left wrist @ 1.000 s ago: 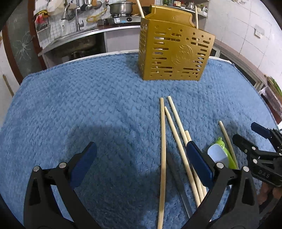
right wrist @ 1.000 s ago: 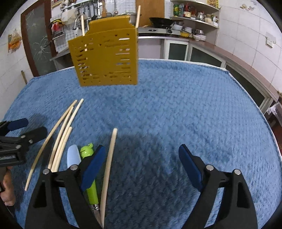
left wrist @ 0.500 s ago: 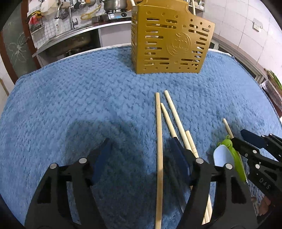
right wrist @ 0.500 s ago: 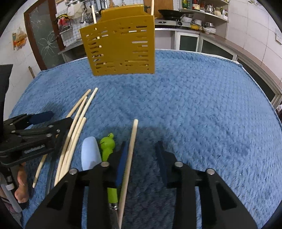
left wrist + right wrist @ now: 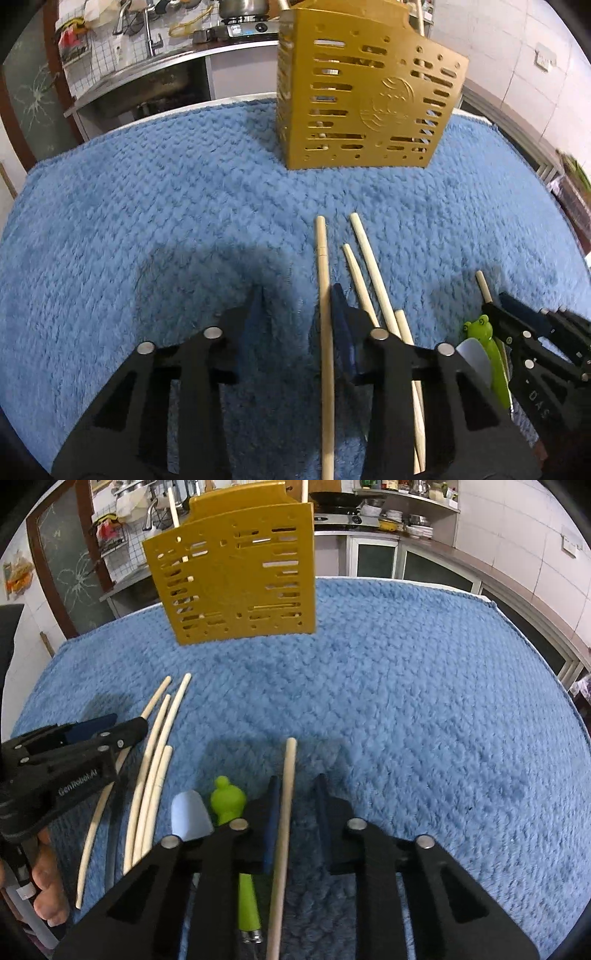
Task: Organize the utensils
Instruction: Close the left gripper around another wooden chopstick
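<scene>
Both grippers closing on the blue mat, left gripper around leftmost chopstick, right gripper around lone chopstick, neither pinched yet, gold holder upright at far end.

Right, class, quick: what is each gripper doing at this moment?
Left gripper: closing around a chopstick, pads not yet pressing on it.
Right gripper: closing around a separate chopstick, one pad against it, not clamped.
</scene>
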Motion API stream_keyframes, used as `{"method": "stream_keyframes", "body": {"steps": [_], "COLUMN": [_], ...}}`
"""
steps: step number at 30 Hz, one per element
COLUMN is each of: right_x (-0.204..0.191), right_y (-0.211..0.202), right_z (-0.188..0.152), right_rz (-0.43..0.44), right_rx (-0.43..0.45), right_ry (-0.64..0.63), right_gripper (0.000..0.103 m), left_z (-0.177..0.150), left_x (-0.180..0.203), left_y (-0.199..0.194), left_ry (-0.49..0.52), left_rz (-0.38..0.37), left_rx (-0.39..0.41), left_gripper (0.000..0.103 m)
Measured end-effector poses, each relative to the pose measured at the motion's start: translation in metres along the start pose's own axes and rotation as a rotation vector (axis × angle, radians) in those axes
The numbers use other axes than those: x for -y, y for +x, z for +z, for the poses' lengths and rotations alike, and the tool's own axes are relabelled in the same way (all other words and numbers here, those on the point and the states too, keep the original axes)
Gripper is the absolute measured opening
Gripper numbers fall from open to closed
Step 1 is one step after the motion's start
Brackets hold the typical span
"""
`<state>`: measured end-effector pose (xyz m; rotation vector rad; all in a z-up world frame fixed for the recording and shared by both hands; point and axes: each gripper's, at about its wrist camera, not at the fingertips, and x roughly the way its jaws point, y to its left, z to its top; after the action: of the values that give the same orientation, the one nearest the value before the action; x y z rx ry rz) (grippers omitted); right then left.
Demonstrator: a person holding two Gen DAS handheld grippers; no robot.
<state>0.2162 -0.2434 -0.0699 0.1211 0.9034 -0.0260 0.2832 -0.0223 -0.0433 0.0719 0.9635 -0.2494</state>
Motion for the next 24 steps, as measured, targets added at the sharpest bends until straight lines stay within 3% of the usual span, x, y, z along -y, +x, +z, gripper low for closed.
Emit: {"method": "stream_keyframes", "body": {"steps": [5,17,24], "right_x": [0.001,0.003,0.017], "right_y": [0.0,0.005,-0.003], "right_z": [0.001,0.007,0.007], "right_rz": [-0.002,0.014,0.089], "right_rx": [-0.012,-0.014,0.04], "right_ry": [-0.006,0.023,0.064], "right_gripper": [0.012,0.01,0.007], "left_z": [-0.001,0.0,-0.003], "left_x": [-0.015,-0.008,-0.013], "left_y": [-0.006,-0.001,-0.013], "left_ry": [-0.051,-0.019,-0.057], "left_rz": [-0.048,-0.03,-0.045], "left_rx": [-0.018,0.0,0.049], "left_gripper": [0.014,0.011,0.008]}}
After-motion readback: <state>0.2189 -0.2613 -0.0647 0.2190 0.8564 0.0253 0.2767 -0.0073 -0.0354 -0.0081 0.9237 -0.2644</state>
